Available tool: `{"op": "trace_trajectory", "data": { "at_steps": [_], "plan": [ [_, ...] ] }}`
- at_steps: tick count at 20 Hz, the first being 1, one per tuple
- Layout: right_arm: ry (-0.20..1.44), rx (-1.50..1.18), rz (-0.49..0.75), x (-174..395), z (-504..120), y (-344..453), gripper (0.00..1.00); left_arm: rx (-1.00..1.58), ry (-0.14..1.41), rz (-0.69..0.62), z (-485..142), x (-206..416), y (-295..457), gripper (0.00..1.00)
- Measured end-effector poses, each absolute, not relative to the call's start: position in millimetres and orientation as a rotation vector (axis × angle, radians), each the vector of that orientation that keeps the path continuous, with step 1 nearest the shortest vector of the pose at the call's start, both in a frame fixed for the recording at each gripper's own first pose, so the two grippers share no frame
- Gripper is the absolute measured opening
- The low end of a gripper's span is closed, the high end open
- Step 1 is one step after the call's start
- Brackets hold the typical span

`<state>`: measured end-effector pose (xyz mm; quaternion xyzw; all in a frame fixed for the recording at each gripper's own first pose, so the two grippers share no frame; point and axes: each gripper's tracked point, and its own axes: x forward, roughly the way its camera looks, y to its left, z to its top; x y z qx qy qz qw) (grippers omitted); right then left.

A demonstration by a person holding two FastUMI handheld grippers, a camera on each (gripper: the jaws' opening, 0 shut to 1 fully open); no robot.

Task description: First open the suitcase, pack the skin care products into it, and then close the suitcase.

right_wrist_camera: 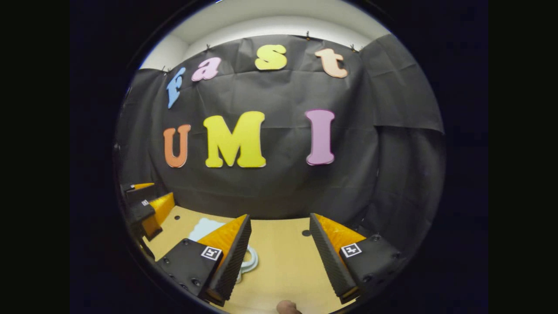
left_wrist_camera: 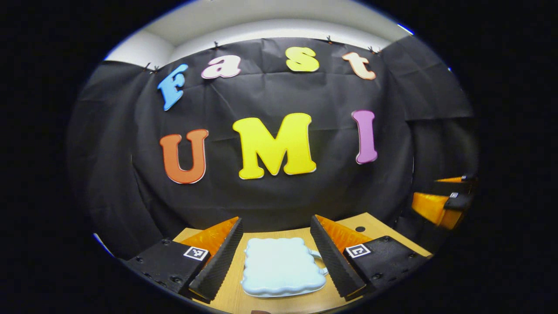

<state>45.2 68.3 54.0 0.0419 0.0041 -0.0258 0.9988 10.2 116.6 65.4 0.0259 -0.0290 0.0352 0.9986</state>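
Left gripper view. The left gripper (left_wrist_camera: 277,257) hangs above a wooden table (left_wrist_camera: 279,301) with its fingers spread wide, nothing held between them. Directly below the gap lies the suitcase (left_wrist_camera: 281,267) — a small, pale blue case with a scalloped outline, lying flat with its lid down. Its handle (left_wrist_camera: 317,257) projects from the side nearest the gripper's right-hand finger. The case sits between the two fingers as seen from above, apart from both; whether either finger touches it cannot be told. At the right edge of this view the right gripper (left_wrist_camera: 449,203) appears farther off, beyond the table's corner.

Right gripper view. The right gripper (right_wrist_camera: 279,255) likewise stands wide open and empty, over a bare stretch of the table (right_wrist_camera: 283,266). The suitcase (right_wrist_camera: 205,229) lies to the left of this gripper, partly hidden behind its left-hand finger — the pale scalloped edge shows above and below that finger. The left gripper (right_wrist_camera: 146,209) is seen at the far left, just beyond the suitcase. A fingertip (right_wrist_camera: 287,307) of the person shows at the bottom edge.
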Motion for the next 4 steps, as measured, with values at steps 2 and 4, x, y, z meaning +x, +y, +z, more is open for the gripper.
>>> {"op": "trace_trajectory", "data": {
  "at_steps": [2,4],
  "plan": [
    [0.014,0.081,-0.025,48,55,94,0.81,0.051,-0.062,0.109,68,-3,144,0.98],
    [0.022,0.068,0.007,49,56,120,0.77,0.028,-0.065,0.13,71,0,169,0.98]
  ]
}}
